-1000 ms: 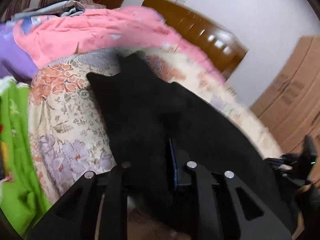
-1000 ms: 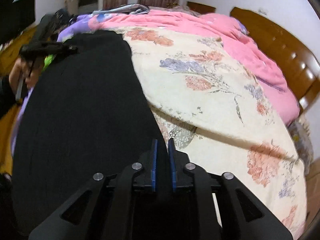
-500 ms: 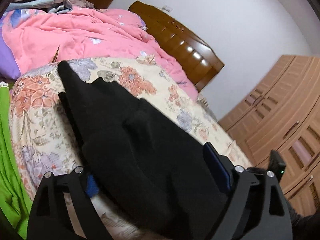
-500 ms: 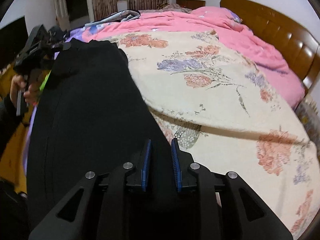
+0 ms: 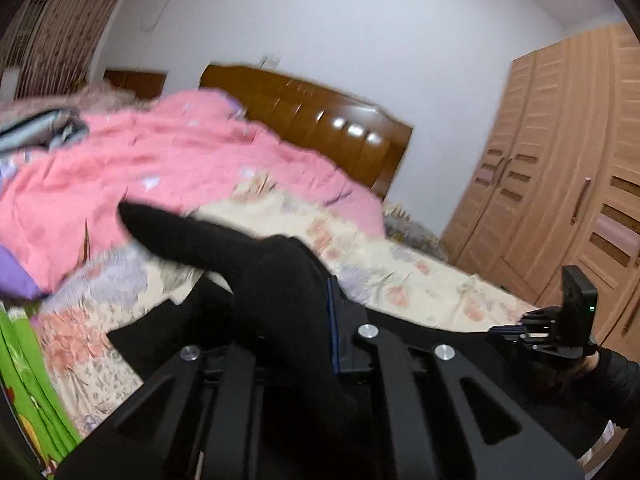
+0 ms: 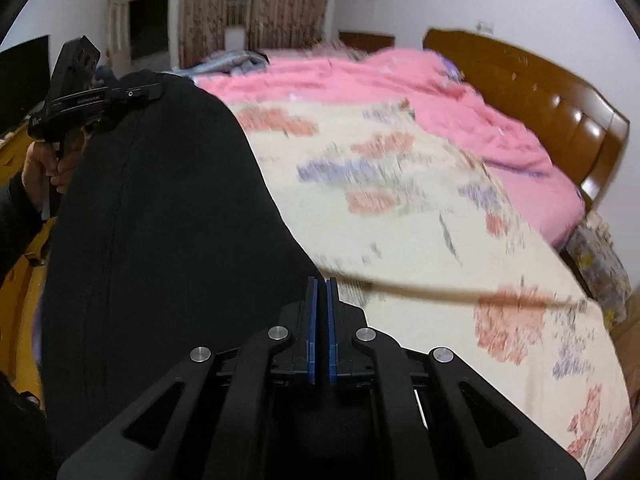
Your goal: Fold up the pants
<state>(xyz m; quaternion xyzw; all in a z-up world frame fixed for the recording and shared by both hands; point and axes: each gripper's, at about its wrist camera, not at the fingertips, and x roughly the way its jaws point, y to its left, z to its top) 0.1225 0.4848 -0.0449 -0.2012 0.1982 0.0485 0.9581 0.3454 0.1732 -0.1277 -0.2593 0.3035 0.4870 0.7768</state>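
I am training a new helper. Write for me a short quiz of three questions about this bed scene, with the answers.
1. True or false: the black pants hang between both grippers.
2. Which cover lies nearest the wooden headboard: A green, B pink, C floral cream?
3. What do the right gripper jaws hold?

Key:
1. True; the left gripper grips the other end.
2. B, the pink quilt.
3. The pants' edge.

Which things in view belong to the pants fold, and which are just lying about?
In the job:
black pants
left gripper, shut on the pants
right gripper, shut on the pants
floral bedspread under them

Lying about:
pink quilt
green cloth
wardrobe
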